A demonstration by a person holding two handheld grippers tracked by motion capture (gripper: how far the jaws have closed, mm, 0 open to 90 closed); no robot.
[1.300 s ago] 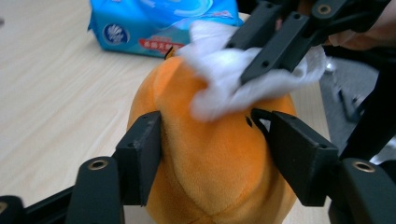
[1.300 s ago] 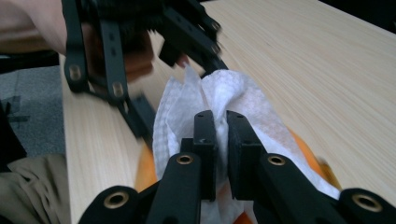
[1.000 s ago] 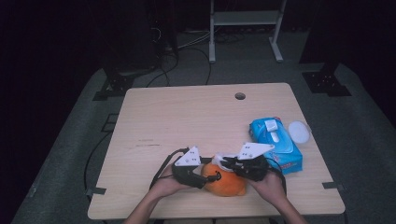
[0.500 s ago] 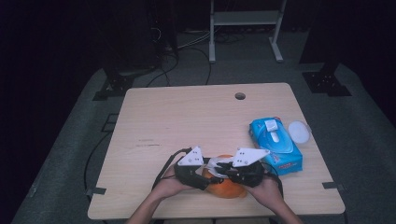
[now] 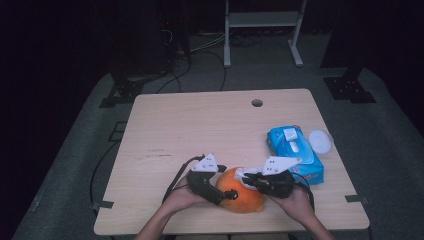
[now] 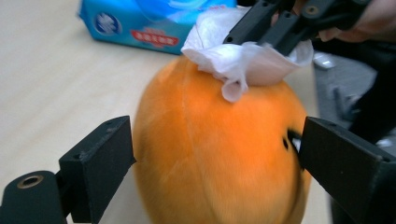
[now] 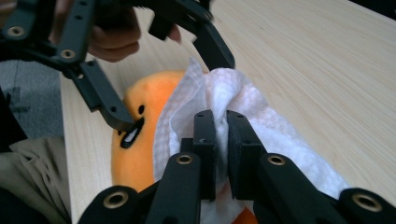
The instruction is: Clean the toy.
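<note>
Orange plush (image 5: 243,194) near table's front edge (image 5: 230,231); bare wood beyond

A pale wooden bench (image 5: 200,125) with a round hole (image 5: 257,103) near its far edge stands on grey carpet (image 5: 80,165). Black cables (image 5: 200,60) run across the floor behind it. A white metal frame (image 5: 262,20) stands at the back, with black stand feet (image 5: 350,87) to either side. The room beyond is dark.
</note>
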